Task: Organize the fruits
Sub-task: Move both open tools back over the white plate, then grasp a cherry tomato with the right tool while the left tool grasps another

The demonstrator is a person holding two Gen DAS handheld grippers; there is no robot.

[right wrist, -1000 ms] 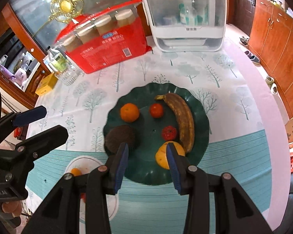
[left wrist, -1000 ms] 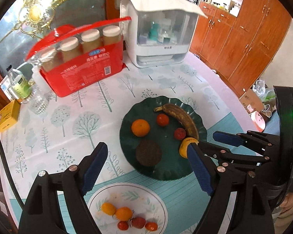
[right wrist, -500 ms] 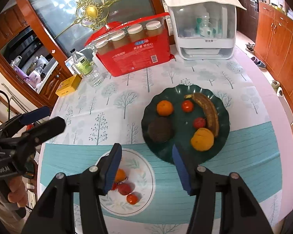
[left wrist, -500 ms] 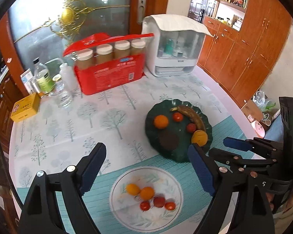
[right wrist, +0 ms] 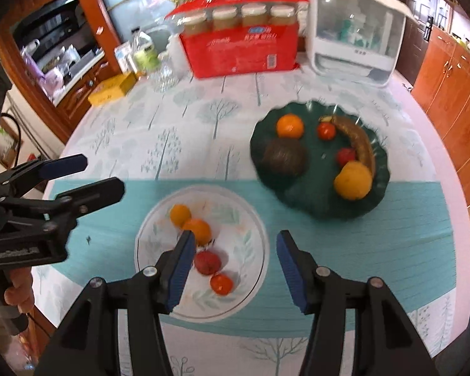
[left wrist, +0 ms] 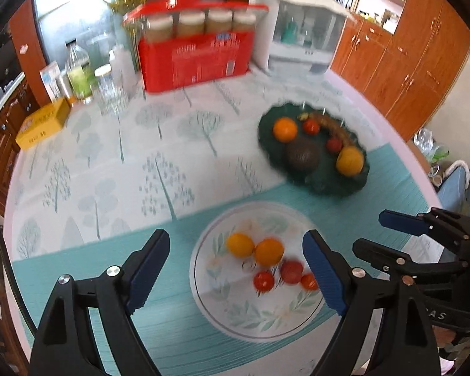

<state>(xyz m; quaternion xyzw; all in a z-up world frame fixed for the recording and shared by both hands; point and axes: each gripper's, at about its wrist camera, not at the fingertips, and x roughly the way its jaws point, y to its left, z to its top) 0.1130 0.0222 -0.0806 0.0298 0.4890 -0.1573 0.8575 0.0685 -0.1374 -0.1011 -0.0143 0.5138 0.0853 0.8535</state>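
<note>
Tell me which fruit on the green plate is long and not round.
The banana, brown and curved, lying along the far right side of the green plate. The other fruits on that plate are all round.

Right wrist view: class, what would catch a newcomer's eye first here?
Probably the dark green scalloped plate right of centre, holding a brown banana, oranges, small red fruits and a dark round fruit. Next, the white floral plate of small fruits nearer the camera, and the big red carton of jars at the table's far side.
</note>
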